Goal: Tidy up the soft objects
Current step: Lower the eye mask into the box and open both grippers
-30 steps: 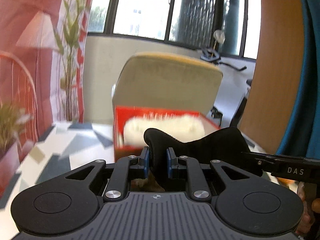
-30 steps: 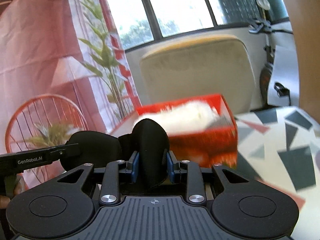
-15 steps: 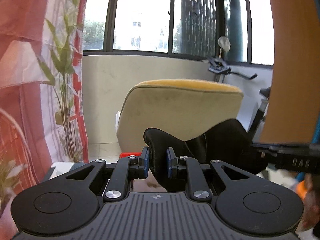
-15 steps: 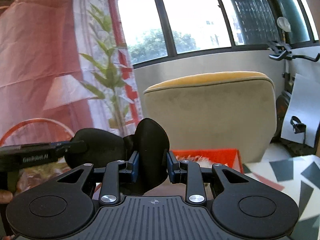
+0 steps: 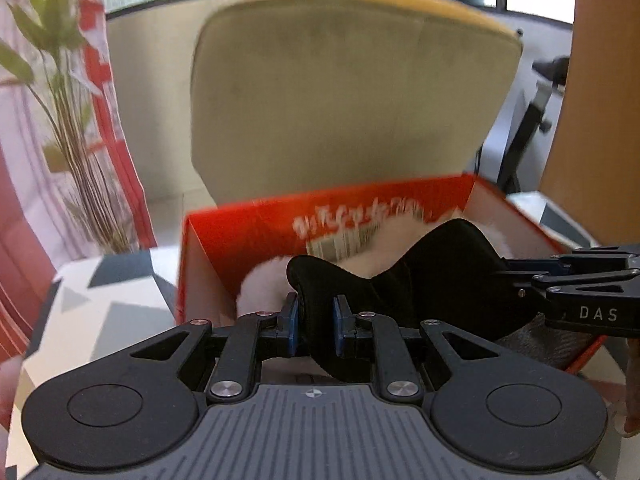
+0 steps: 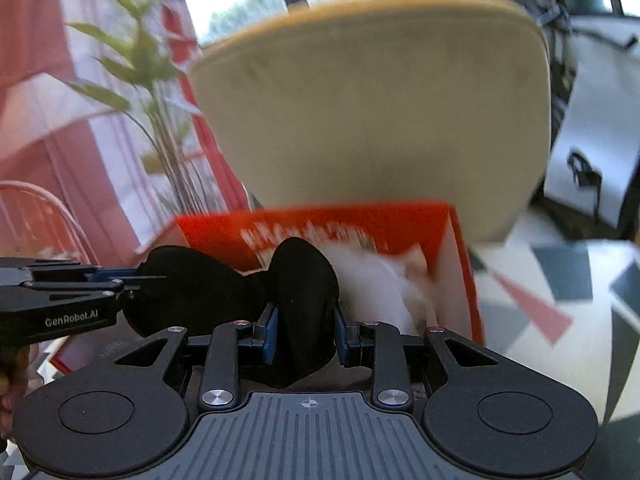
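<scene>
Both grippers hold one black soft eye mask [image 5: 436, 276] by its two ends, above an open red cardboard box [image 5: 256, 228]. My left gripper [image 5: 314, 322] is shut on the mask's left lobe. My right gripper [image 6: 304, 330] is shut on the right lobe [image 6: 304, 296]. The right gripper also shows at the right edge of the left wrist view [image 5: 580, 288], and the left gripper at the left edge of the right wrist view [image 6: 60, 292]. A white fluffy thing [image 6: 372, 280] lies inside the box [image 6: 460, 264], partly hidden by the mask.
The box stands on a table with a grey, white and pink geometric pattern [image 6: 560, 292]. A beige chair back with a yellow top [image 5: 352, 92] stands right behind the box. A green plant and a red curtain [image 5: 72, 120] are at the left.
Both grippers have come down and forward with the mask. The red box, almost out of sight half a second ago, now fills the middle, with the mask right over its opening.
</scene>
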Motion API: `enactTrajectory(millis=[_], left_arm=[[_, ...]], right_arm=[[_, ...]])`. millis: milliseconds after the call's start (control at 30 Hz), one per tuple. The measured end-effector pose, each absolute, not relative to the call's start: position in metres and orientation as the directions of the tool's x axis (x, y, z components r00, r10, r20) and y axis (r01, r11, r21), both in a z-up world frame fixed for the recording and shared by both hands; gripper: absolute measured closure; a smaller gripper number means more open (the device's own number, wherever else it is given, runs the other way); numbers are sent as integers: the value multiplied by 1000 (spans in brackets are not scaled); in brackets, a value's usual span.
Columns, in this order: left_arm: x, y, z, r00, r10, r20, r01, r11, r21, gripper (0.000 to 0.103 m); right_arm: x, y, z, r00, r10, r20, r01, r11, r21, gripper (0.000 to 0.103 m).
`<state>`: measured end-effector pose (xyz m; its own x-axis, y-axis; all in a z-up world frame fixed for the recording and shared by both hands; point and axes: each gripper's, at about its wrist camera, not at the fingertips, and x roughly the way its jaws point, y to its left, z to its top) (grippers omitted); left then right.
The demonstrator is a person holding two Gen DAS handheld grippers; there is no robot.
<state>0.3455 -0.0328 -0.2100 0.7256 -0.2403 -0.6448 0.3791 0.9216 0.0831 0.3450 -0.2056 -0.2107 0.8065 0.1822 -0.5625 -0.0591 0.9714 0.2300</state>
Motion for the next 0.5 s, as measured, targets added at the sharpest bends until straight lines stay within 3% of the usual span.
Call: enactTrajectory(millis=[400,500], left_arm=[[365,-24,-227,679,-203,-706,376,922,97,84],[362,-27,-220,696,-210,-686,389,914,115,78]], right_arm=[[360,-196,-232,749,125,-650,-14,985,173,77],[360,-194,-230,752,104,-651,1,987,159,72]])
